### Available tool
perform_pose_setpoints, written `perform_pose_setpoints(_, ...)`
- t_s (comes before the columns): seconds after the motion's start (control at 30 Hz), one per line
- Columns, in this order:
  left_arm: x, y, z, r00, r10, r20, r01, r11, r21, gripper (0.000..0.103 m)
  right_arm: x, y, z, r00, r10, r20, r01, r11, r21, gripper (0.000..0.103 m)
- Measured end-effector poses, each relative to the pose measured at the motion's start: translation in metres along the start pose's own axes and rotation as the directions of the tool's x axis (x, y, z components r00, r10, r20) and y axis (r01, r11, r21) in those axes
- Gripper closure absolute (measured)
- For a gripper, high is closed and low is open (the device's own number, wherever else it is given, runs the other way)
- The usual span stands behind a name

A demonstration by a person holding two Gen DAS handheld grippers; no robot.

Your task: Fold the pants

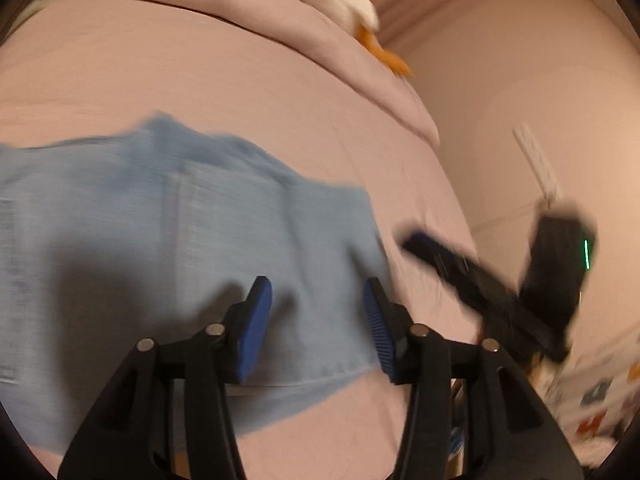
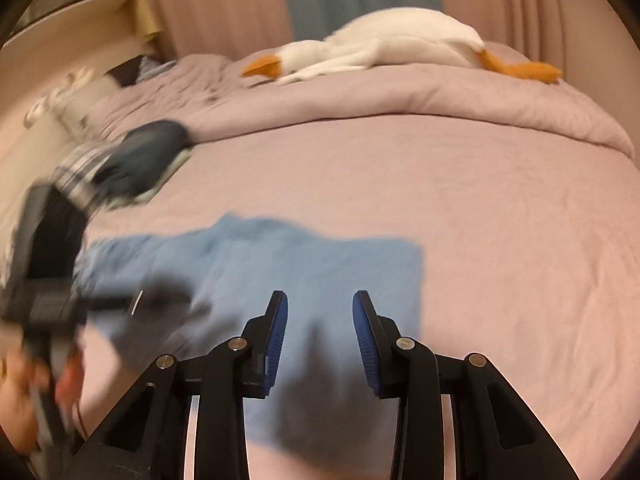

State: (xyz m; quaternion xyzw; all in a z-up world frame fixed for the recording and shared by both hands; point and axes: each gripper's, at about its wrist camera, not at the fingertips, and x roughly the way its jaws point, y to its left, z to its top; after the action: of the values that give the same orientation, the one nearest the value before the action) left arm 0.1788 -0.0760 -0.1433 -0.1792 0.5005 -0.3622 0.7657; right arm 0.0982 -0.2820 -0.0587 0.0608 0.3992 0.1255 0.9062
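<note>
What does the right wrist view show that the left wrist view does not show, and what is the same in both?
Only the right wrist view shows the whole white goose toy with its orange beak, a dark bundle of clothes at the bed's left side, and the person's hand holding the left gripper.

Only the left wrist view shows a white strip on the pale surface beside the bed and patterned fabric at lower right.

Both show the light blue pants lying on the pink bed sheet, with the left gripper and right gripper open and holding nothing.
</note>
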Motion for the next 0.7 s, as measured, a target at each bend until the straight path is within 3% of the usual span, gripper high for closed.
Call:
perform_pose_setpoints(0.1,0.031,-0.006,-0.016,0.996,0.043,-0.082,-0.04,0.998,0.04,0.055,0.035,-0.015,0.015,0.998,-0.043,-0.047,0.044,0.999,0.006,0.068)
perform_pose_setpoints(0.13,0.037,-0.001,-0.022,0.993,0.057,-0.101,-0.055,0.998,0.026,0.055,0.047,-0.016,0.014,0.995,-0.059,-0.079,0.06,0.998,0.007,0.073)
perform_pose_setpoints(0.23,0.038,0.01,-0.033,0.994,0.069,-0.084,-0.067,0.998,0.02,0.069,0.081,-0.028,-0.004,0.976,-0.105,-0.192,0.11,0.994,0.018,0.078)
perform_pose_setpoints(0.4,0.028,0.023,-0.03,0.995,0.032,-0.093,-0.037,0.998,-0.054,0.071,0.066,-0.02,0.003,0.974,-0.14,-0.177,0.142,0.99,0.001,0.079)
perform_pose_setpoints(0.47,0.025,0.022,-0.032,0.996,0.039,-0.078,-0.043,0.998,-0.053,0.07,0.041,-0.013,0.001,0.99,-0.08,-0.116,0.083,0.996,0.017,0.079)
perform_pose_setpoints(0.57,0.018,0.029,-0.036,0.998,0.012,-0.062,-0.017,0.996,-0.084,0.071,0.016,0.008,-0.031,0.991,-0.057,-0.122,0.055,0.998,-0.022,0.079)
perform_pose_setpoints(0.67,0.009,0.028,-0.043,0.999,0.014,-0.048,-0.018,0.997,-0.078,0.071,0.027,0.025,-0.081,0.97,-0.13,-0.203,0.108,0.987,-0.117,0.079)
perform_pose_setpoints(0.7,0.001,0.028,-0.048,0.999,0.01,-0.044,-0.014,0.997,-0.082,0.071,0.024,0.031,-0.092,0.979,-0.162,-0.125,0.141,0.976,-0.166,0.079)
